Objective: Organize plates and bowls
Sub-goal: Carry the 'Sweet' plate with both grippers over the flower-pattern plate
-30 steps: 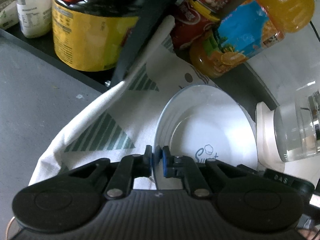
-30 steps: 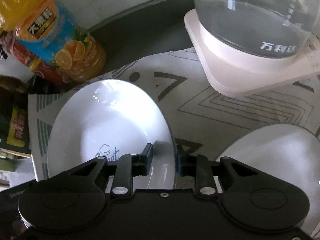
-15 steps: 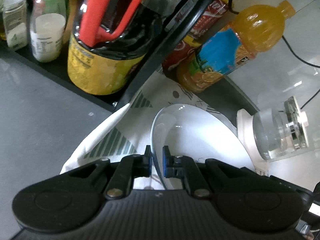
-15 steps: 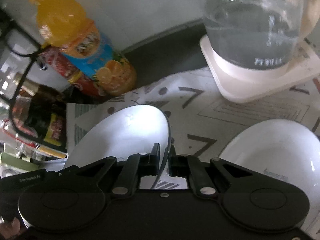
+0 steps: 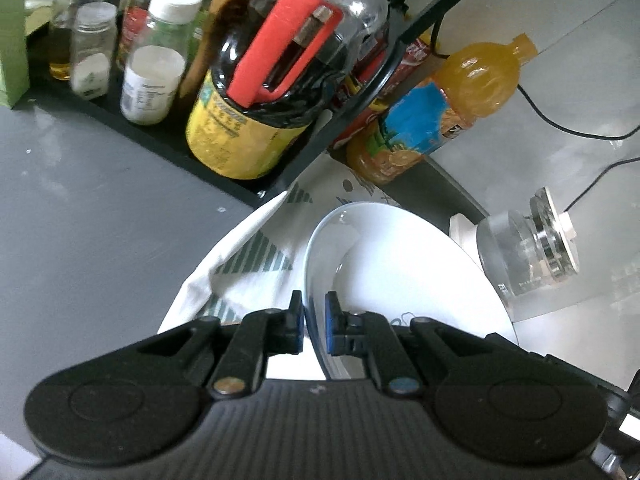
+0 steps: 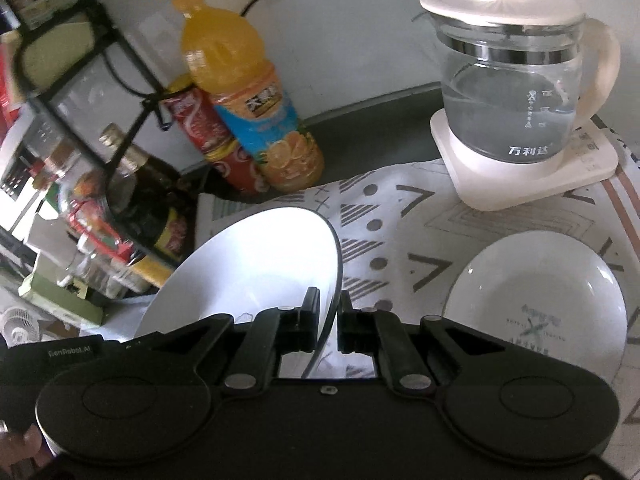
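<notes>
Each camera looked forward along its own tool's fingers, close above the bench. The left view faced the black wire rack (image 5: pixel 404 28); the right faced the wall. Both shared the orange juice bottle (image 5: pixel 436 108) (image 6: pixel 248 104), glass kettle (image 5: pixel 524 248) (image 6: pixel 512 92) and white round plate (image 5: pixel 400 268) (image 6: pixel 260 264).

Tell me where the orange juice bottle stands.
In the right wrist view, the orange juice bottle stands upper left, against the red drink bottle, at the patterned cloth's far edge.

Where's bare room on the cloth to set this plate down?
Free: the patterned cloth between the held plate, the second plate and the kettle base. Crowded: the bottles and rack at left.
</notes>
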A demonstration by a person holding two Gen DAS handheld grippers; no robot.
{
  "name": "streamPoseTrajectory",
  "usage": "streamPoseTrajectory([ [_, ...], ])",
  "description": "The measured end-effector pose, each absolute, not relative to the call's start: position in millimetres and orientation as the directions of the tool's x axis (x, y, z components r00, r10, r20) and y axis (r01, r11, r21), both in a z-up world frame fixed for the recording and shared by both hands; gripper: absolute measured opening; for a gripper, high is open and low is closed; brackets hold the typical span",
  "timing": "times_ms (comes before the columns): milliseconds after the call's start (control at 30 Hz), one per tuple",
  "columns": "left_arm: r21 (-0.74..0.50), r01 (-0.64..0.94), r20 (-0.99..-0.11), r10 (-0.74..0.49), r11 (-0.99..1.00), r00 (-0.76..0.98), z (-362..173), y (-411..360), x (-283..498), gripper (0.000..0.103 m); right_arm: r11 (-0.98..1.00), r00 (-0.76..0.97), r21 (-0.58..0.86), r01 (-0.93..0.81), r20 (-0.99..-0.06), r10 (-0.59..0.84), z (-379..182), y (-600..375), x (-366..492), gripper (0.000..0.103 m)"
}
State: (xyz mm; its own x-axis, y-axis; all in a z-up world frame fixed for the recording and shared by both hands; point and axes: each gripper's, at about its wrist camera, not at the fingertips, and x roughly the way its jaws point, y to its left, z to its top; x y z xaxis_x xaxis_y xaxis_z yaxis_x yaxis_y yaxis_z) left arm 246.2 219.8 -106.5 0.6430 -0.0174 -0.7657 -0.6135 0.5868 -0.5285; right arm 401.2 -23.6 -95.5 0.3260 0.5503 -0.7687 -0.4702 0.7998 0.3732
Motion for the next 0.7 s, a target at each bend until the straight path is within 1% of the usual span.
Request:
streamPoseTrajectory([
  [433,-0.521,-0.614,-0.764,-0.001,0.593,0.646,-91.3,213.0,183.6,0.007,0.775,0.333,0.362,-0.518,-0.749,0.573,-80.5,-35.8,335.0,0.01],
  [700,-0.491,-0.631,-0.785,0.009,0.6,0.62,-97.9,210.9,155.8,0.007,0.761,0.334,0.308,-0.572,-0.759,0.558,-83.6,-35.2,292.1,0.011],
])
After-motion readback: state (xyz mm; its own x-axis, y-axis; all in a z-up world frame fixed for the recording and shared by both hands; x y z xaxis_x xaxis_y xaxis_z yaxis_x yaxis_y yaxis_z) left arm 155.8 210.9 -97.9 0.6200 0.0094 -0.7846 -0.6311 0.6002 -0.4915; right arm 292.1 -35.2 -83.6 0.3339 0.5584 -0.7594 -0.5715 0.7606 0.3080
